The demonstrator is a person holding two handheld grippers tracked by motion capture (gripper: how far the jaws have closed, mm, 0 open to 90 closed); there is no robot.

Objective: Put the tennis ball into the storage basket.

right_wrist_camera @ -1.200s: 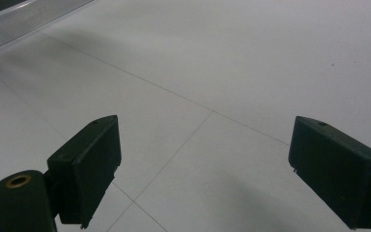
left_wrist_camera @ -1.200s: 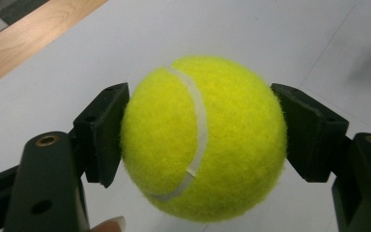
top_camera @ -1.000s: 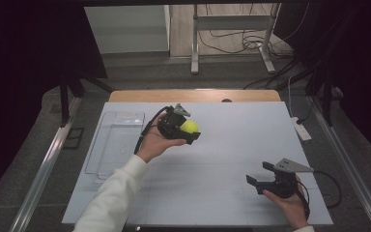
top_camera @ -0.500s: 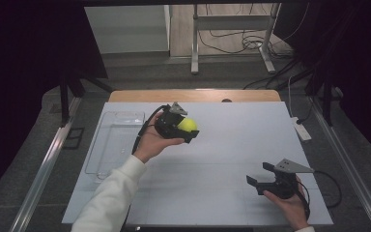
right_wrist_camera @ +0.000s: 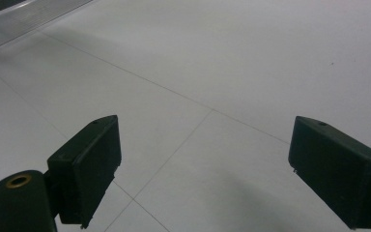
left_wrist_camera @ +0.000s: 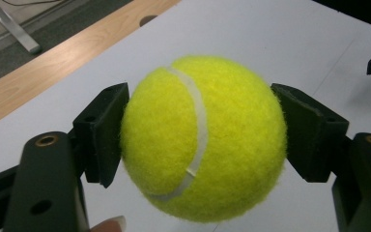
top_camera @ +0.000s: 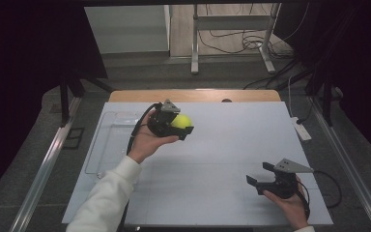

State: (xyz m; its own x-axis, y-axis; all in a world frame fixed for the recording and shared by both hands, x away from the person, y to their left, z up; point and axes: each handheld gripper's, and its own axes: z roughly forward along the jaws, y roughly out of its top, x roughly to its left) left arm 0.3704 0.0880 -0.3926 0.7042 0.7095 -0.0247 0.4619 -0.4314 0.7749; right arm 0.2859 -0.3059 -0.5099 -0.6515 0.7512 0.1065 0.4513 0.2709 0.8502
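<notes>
White sheeting covers the surface (top_camera: 232, 159), a strip of bare wood showing along its far edge, with dark floor, cables and a metal stand leg beyond. Item, far left: clear shallow tray (top_camera: 107, 145), lying flat on the sheeting, nothing visible inside it. Item, left of centre: left gripper (top_camera: 176, 124), held by a hand in a white sleeve (top_camera: 107, 193), raised above the surface just right of the tray. Its jaws are clamped on a yellow tennis ball (left_wrist_camera: 204, 137); in the left gripper view both pads press the ball's opposite sides across its widest part, a hold that likely keeps the round, fuzzy body from rolling out. The ball is clear of the surface, carried rather than resting. Item, right: right gripper (top_camera: 263, 173), held low near the front right corner, well apart from the ball. Its jaws stand wide apart with nothing between them; the right gripper view shows bare sheeting through the gap. It appears parked out of the way, ready but idle. Item, far right edge: small white device with cord (top_camera: 302, 130).
</notes>
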